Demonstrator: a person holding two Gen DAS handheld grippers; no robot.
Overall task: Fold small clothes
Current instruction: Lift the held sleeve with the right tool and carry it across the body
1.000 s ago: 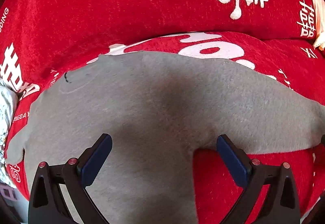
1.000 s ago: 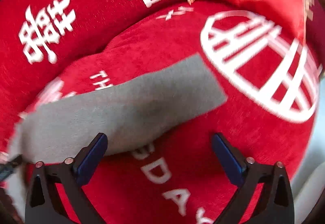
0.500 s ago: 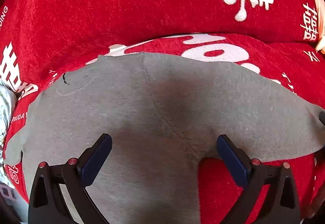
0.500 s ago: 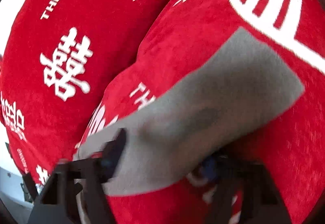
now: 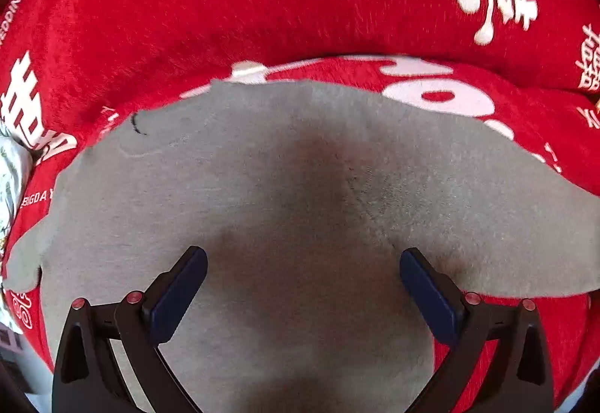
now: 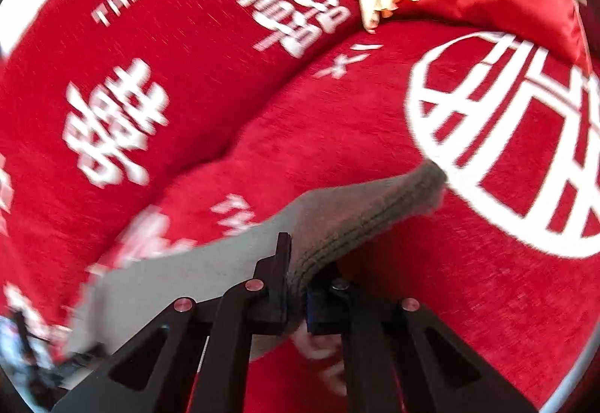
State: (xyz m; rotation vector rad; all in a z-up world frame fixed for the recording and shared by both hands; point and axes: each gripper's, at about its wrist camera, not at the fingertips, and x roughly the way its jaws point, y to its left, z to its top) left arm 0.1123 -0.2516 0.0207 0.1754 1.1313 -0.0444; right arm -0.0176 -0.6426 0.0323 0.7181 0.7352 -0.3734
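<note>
Sofa seat, mid-fold | my right gripper has just closed, pinching the grey garment's ribbed cuff | left gripper spread above its middle | risk: shallow pinch slips when lifted

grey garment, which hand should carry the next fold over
Right, probably. The right gripper is already shut on the grey garment's ribbed end, lifted off the red cover. The left gripper hangs open above the cloth.

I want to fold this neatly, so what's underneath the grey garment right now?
The grey garment lies on a red cover with white lettering. Whatever sits directly beneath its middle is hidden.
</note>
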